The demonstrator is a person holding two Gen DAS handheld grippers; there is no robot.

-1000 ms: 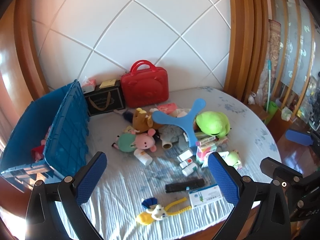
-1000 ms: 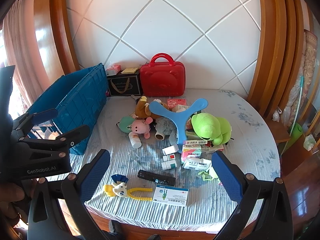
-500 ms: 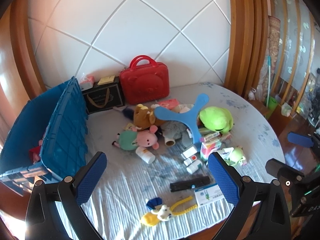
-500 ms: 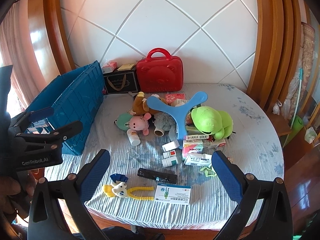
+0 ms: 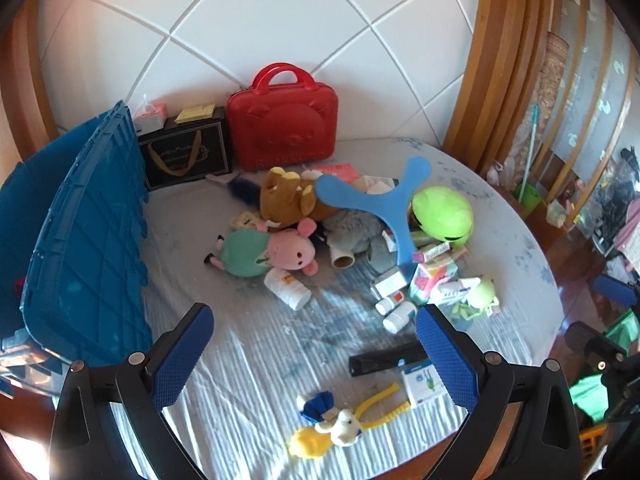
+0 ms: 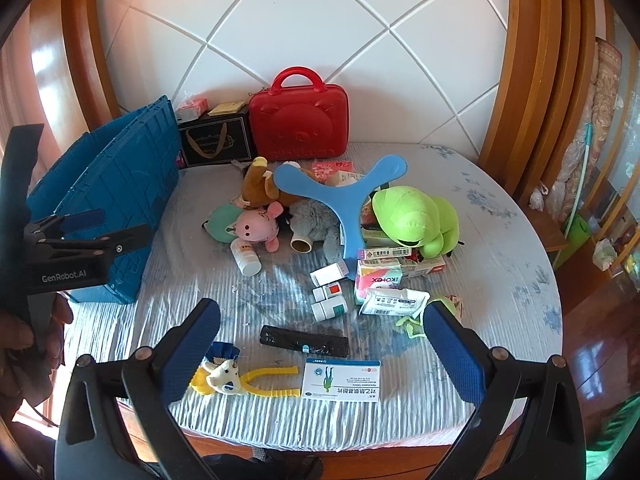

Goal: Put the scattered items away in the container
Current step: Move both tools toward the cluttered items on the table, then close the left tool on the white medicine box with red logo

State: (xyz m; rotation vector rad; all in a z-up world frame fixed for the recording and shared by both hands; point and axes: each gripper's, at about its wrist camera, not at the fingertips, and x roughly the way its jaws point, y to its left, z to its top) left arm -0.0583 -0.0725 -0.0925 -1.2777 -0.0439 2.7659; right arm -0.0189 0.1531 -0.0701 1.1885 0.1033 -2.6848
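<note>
A blue crate (image 5: 80, 240) (image 6: 116, 184) stands at the table's left. Scattered beside it lie a pink pig plush (image 5: 276, 252) (image 6: 256, 226), a brown bear plush (image 5: 284, 196), a blue boomerang (image 5: 384, 208) (image 6: 348, 200), a green plush (image 5: 442, 214) (image 6: 412, 216), a white bottle (image 5: 288, 288), small boxes, a black case (image 6: 304, 340), a medicine box (image 6: 340, 380) and a yellow tongs toy (image 6: 240, 380). My left gripper (image 5: 312, 332) (image 6: 108, 226) hangs open and empty by the crate. My right gripper (image 6: 322, 320) (image 5: 600, 318) is open and empty above the front edge.
A red bear-faced case (image 5: 286, 128) and a black gift box (image 5: 184, 152) stand against the white padded wall at the back. The round table (image 6: 500, 240) ends close in front and at the right. Wooden framing rises on both sides. A hand (image 6: 24, 344) holds the left gripper.
Both views have drifted and tilted a little further down onto the table. Nothing on the table has moved, and both grippers have stayed open.
</note>
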